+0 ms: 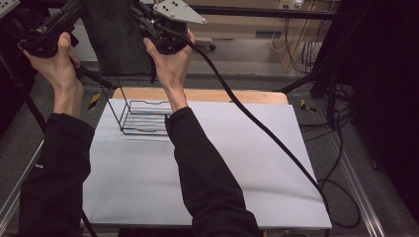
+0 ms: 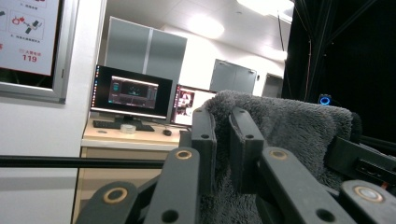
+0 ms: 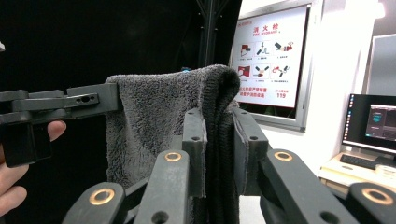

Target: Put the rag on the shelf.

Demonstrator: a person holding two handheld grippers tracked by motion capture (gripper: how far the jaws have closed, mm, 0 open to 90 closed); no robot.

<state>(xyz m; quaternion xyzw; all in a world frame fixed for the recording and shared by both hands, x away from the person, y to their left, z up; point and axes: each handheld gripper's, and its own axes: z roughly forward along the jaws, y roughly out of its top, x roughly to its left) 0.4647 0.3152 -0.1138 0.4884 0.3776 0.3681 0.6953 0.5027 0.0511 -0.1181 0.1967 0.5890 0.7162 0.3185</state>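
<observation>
Where the grey fleece towel [image 1: 116, 37] hangs above the bench's [image 1: 207, 168] far edge, its top is cut off in the high view. Fluffy and dark, its upper edge is clamped by the left hand-held gripper [image 2: 223, 140] and the right hand-held gripper [image 3: 219, 140], above a wire rack [image 1: 143, 117].

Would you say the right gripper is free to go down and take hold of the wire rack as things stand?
Probably not yet. The right gripper is shut on the grey towel, which the left gripper also holds, so its jaws are occupied. The wire rack itself stands uncovered on the white table.
</observation>
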